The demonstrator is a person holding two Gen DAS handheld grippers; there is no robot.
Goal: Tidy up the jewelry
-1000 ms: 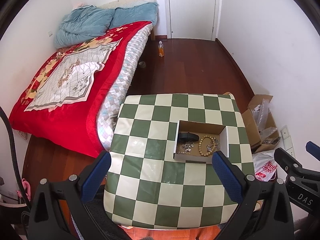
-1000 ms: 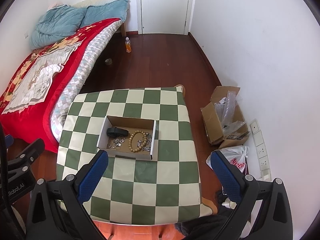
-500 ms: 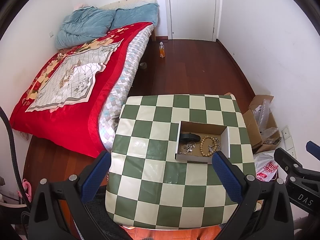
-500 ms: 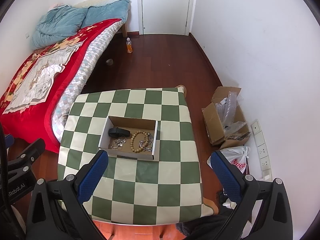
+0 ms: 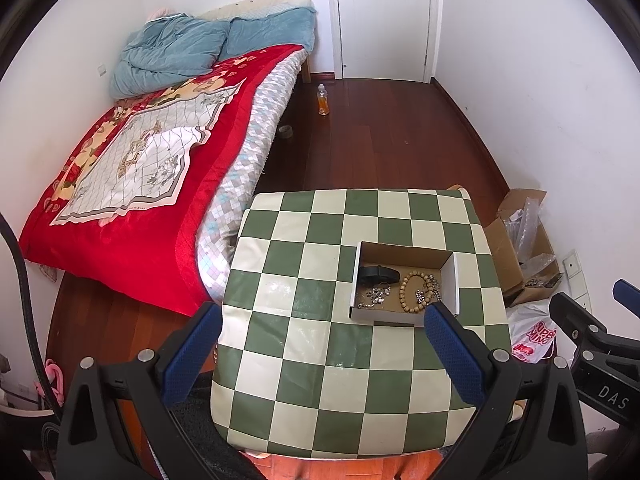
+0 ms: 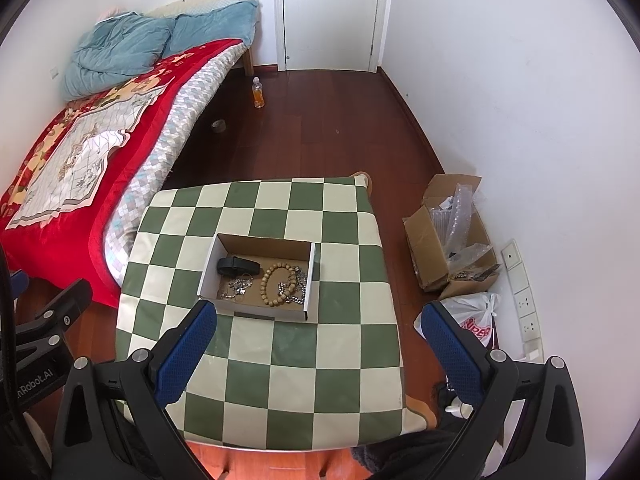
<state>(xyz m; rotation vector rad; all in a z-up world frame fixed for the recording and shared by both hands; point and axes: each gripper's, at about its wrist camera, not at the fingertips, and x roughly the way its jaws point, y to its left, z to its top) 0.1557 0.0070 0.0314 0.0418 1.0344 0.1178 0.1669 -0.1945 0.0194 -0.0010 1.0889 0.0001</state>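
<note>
A cardboard box (image 6: 448, 240) and plastic bag (image 6: 476, 320) are sitting on the floor right of the checkered table (image 6: 260, 360). Both the left gripper (image 5: 320, 354) and right gripper (image 6: 316, 350) are hovering spread wide above it. The wooden bead bracelet (image 6: 279, 284), silver chains, probably tangled (image 6: 238, 288), and a black band (image 6: 238, 266) are lying inside the open tray (image 6: 256, 245).

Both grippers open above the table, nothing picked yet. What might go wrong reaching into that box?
1. The silver chains lie tangled beside the bead bracelet; gripping one may drag others out.
2. The cardboard box sits loose on the checked table; a finger catching its wall could slide or tip it.
3. The left gripper and right gripper are close; both reaching in might collide.
</note>
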